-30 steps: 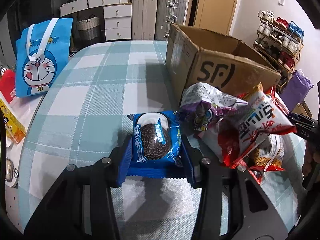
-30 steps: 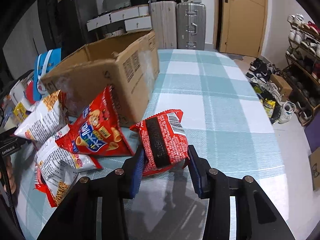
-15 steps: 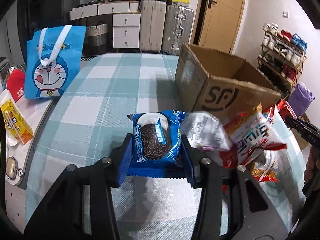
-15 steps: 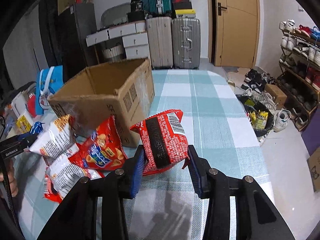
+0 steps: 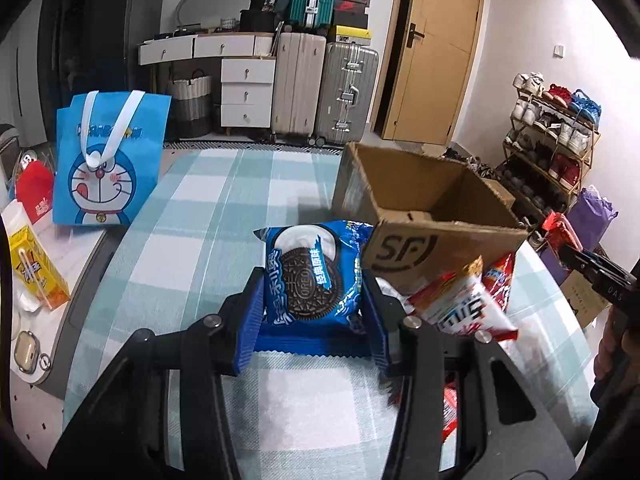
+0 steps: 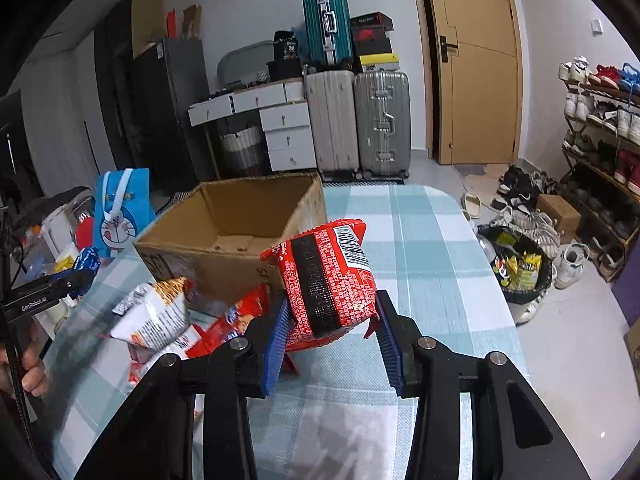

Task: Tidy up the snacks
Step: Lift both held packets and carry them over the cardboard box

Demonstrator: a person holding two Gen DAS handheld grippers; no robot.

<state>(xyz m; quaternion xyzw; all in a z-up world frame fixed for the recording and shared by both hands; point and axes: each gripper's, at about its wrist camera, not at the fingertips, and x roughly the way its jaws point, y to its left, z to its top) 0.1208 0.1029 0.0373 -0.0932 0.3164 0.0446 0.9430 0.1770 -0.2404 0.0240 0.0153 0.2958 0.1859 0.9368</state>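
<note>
My left gripper (image 5: 314,312) is shut on a blue Oreo pack (image 5: 312,276), held above the checked tablecloth, left of the open SF cardboard box (image 5: 416,204). My right gripper (image 6: 330,334) is shut on a red snack bag (image 6: 330,280), held above the table at the near right corner of the same box (image 6: 236,236), which looks empty inside. More snack bags lie in front of the box: a red and white one (image 5: 460,308), and a white one (image 6: 154,316) beside a red one (image 6: 236,316). Each gripper shows at the edge of the other's view.
A blue Doraemon bag (image 5: 108,164) stands at the table's left, with a yellow carton (image 5: 34,268) and a red packet (image 5: 34,192) on a side surface. Suitcases (image 6: 360,120), drawers and a shoe rack (image 6: 600,120) line the room. A bin (image 6: 520,276) stands right of the table.
Both grippers have risen and pulled back with their packs held. The box interior has come into view and the loose bags now sit lower in both views.
</note>
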